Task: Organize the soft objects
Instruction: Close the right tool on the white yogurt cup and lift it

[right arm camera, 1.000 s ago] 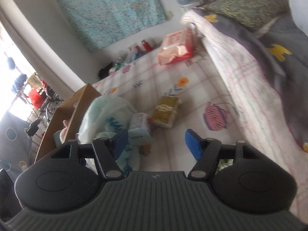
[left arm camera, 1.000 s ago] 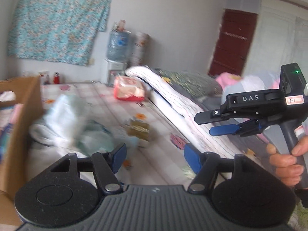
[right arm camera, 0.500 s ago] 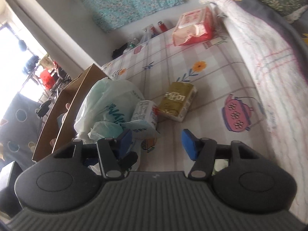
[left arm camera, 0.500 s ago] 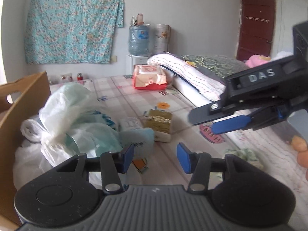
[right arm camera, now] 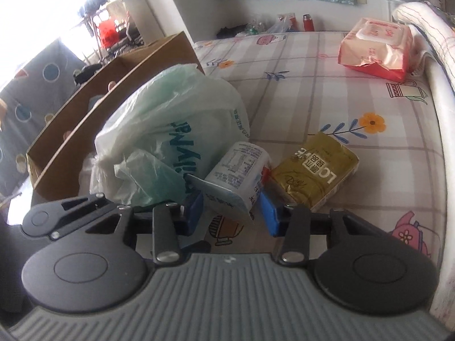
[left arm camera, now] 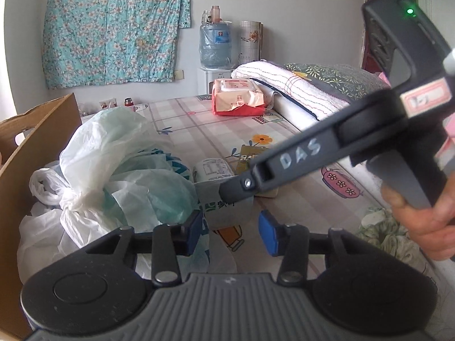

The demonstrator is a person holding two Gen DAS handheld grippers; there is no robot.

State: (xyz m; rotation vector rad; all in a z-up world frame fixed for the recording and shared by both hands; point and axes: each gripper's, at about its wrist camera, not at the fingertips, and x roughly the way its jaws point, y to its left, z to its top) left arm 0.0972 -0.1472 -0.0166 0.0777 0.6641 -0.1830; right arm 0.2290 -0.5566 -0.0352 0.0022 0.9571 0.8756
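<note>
Your right gripper points down at the bed's checked sheet. Its fingers are closing, and the crimped end of the white tissue pack sits between the blue pads; whether the pads already press on it cannot be told. In the right wrist view, this pack lies at 12 o'clock from the fingers, touching the gold tissue pack at its 3 o'clock and the green-and-white plastic bag at its 9 o'clock.

Your left gripper also has its fingers closing. Nothing is between them: the sheet shows in the gap, and the left pad sits against the bag's edge.

In the left wrist view, your right hand holds its gripper's handle at 3 o'clock, and that gripper's arm crosses over the white pack.

The cardboard box stands at 10 o'clock from the bag, just beside it. The pink-and-red wipes pack lies at 1 o'clock, well apart, near the folded quilt. A floral cloth hangs on the wall at 11 o'clock, and a water jug stands at 12 o'clock.
</note>
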